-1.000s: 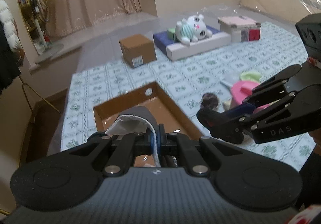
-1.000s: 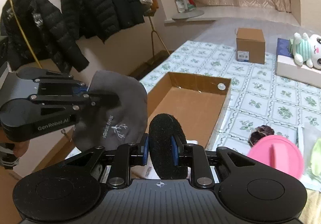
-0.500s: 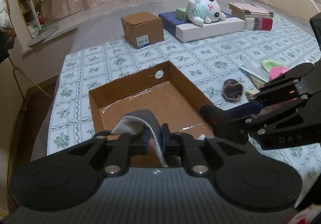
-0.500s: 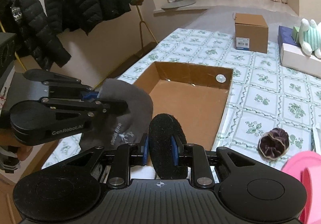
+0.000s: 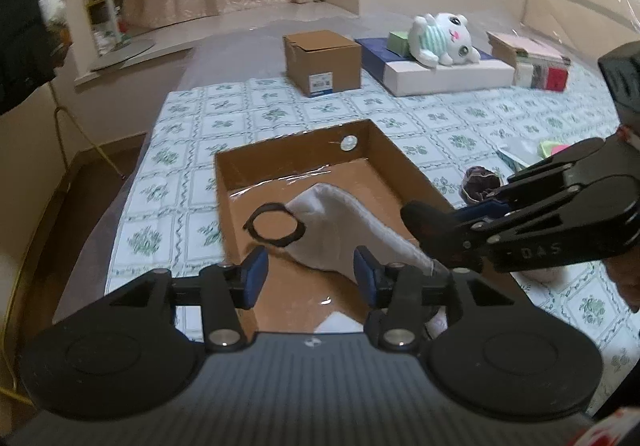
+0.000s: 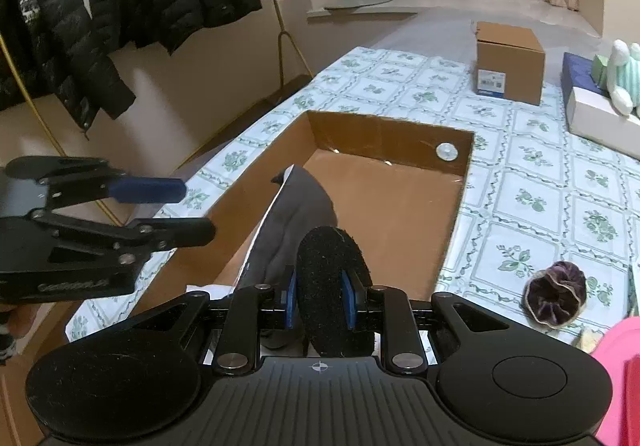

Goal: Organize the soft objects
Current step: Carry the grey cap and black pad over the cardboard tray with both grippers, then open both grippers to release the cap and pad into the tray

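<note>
The left gripper (image 5: 307, 274) now has its fingers spread apart and holds nothing; a second ago it was pinched on the grey cloth (image 5: 340, 230). That cloth, white on its inner side and carrying a black ring, now hangs into the open cardboard box (image 5: 404, 166) just ahead of the left gripper, held only at its other end. The right gripper (image 6: 320, 298) is clamped on a black fuzzy pad (image 6: 334, 286), and the cloth's edge appears caught beside it. So one soft thing is nearly in the box but not yet let go. Left to do, as I judge it: release it, then collect the purple scrunchie (image 6: 556, 304) lying on the bed to the right gripper's right.
</note>
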The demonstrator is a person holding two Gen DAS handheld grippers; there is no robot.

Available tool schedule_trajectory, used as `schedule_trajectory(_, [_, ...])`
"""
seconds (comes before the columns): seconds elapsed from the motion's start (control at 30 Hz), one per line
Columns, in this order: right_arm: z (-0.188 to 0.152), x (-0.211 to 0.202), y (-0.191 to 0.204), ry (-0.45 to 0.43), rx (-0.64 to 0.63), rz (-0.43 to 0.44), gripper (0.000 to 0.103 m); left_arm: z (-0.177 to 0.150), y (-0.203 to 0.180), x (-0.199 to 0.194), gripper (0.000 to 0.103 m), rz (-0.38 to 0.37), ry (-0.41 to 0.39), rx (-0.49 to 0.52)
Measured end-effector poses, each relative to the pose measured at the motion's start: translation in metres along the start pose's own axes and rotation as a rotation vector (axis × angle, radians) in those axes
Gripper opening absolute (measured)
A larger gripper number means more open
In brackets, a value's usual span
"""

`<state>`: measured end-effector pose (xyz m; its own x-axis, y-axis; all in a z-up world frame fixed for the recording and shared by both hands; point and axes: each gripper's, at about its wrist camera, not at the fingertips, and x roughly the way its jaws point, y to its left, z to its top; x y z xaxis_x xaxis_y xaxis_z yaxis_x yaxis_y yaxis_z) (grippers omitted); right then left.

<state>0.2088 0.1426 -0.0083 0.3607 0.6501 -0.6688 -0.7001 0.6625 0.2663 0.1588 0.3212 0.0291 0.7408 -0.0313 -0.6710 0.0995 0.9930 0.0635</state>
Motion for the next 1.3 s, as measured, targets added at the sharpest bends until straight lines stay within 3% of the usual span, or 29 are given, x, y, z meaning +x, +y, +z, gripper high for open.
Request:
schedule_trajectory(0.5, [-0.015, 0.059, 0.03, 0.124, -0.15, 0.051, 0.026, -0.029, 0.016, -0.009, 0.049, 0.053, -0.004, -0.048])
schedule_trajectory(0.57, [-0.015, 0.059, 0.03, 0.123, -0.155, 0.051, 0.031, -0.032, 0.016, -0.01, 0.049, 0.06, -0.003, -0.051])
schedule_trajectory(0.63, [-0.014, 0.056, 0.028, 0.11, -0.139, 0.049, 0.049, -0.035, 0.015, -0.013, 0.05, 0.062, -0.005, -0.059])
schedule_trajectory(0.7, [-0.013, 0.047, 0.024, 0.082, -0.125, 0.048, 0.059, -0.036, 0.015, -0.018, 0.05, 0.061, -0.01, -0.067])
schedule_trajectory(0.97, [-0.015, -0.018, 0.029, -0.029, -0.119, 0.032, 0.059, -0.044, 0.0, -0.047, 0.056, 0.077, -0.042, -0.104])
schedule_trajectory(1.3, [-0.065, -0.122, 0.036, -0.172, -0.043, -0.028, 0.06, -0.058, -0.053, -0.091, 0.083, 0.103, -0.123, -0.158])
